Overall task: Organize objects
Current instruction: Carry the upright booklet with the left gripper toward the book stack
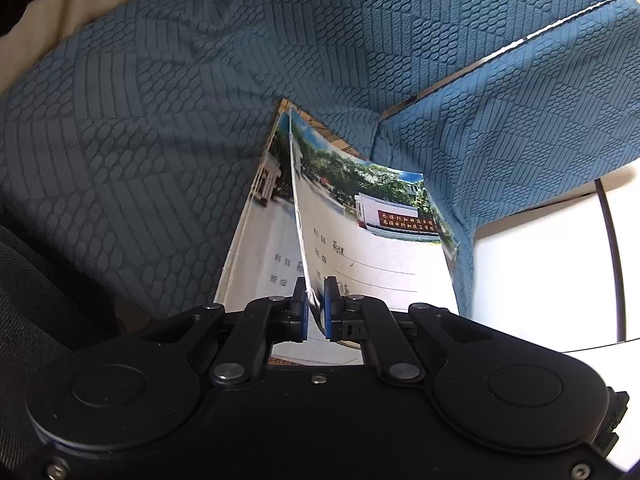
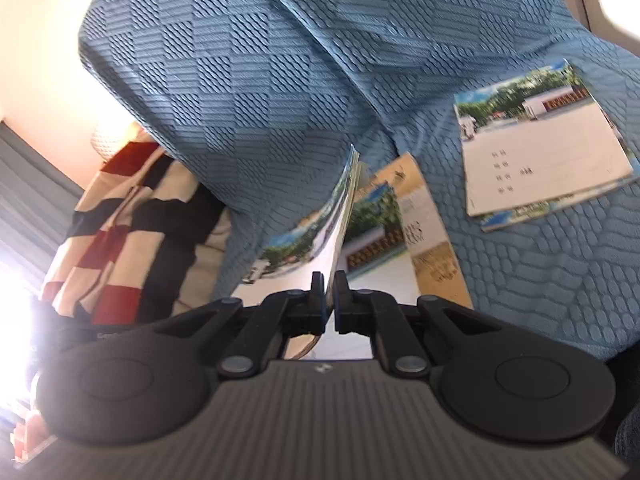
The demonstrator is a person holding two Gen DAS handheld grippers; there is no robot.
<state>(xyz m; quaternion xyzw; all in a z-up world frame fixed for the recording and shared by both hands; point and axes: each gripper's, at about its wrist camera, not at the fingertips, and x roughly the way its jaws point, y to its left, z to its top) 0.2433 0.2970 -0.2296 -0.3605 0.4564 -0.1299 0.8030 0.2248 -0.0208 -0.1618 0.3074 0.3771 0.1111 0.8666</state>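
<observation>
Left gripper [image 1: 315, 292]: pinching the bottom edge of a notebook [image 1: 372, 240], lower centre of frame.
Right gripper [image 2: 329, 288]: clamping a second notebook [image 2: 340, 224] edge-on, centre of frame.
Notebook stack [image 2: 544, 160]: lying flat on the blue sofa cover [image 2: 260, 80], upper right.
Striped bag [image 2: 132, 216]: leaning at left.

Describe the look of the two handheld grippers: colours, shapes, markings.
Both are black with twin round discs, scissor-like linkages with silver pivot pins, and blue-padded fingers. The left gripper has a smooth glossy body; the right gripper has a ribbed grey top with a small logo.
</observation>
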